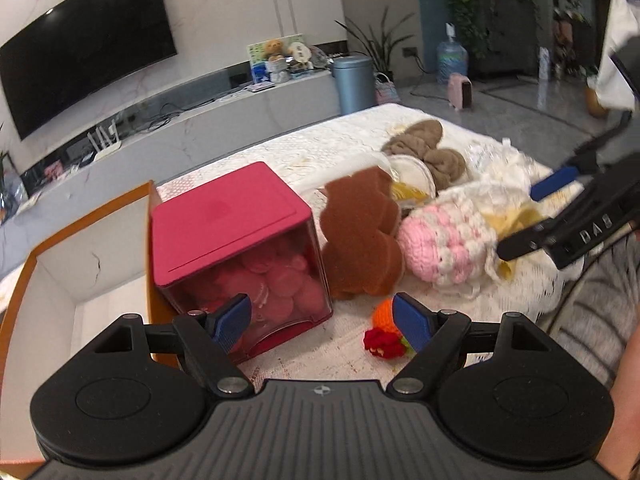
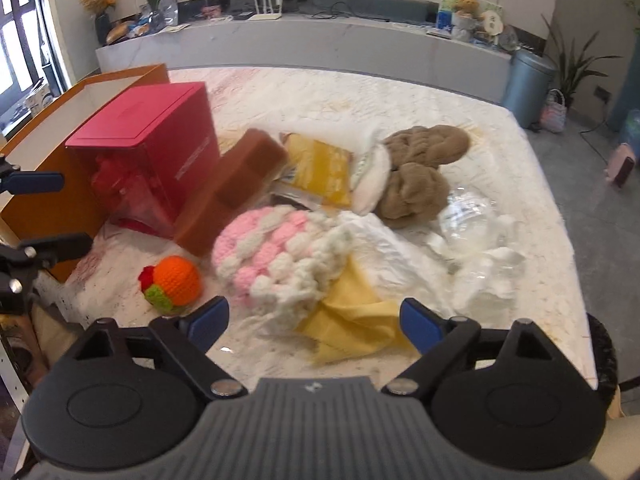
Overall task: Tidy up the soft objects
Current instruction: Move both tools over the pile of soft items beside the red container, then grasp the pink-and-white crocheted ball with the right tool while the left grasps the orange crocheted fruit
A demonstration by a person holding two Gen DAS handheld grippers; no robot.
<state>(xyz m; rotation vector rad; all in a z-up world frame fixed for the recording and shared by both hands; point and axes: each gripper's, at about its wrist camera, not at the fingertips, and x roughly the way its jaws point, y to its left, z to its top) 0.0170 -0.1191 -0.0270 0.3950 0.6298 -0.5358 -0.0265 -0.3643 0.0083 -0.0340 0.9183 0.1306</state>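
Soft things lie heaped on a white-covered table: a pink and white crocheted piece, a brown sponge shape, a small orange crocheted ball, a yellow cloth and brown fluffy plush. My right gripper hangs open over the yellow cloth and the crocheted piece's near edge, gripping nothing. My left gripper is open too, above the ball and the near corner of a red lidded box.
An open orange bin with a white inside stands left of the red box. A yellow packet, crumpled white cloth and clear plastic lie among the pile. A grey sleeve shows at the right.
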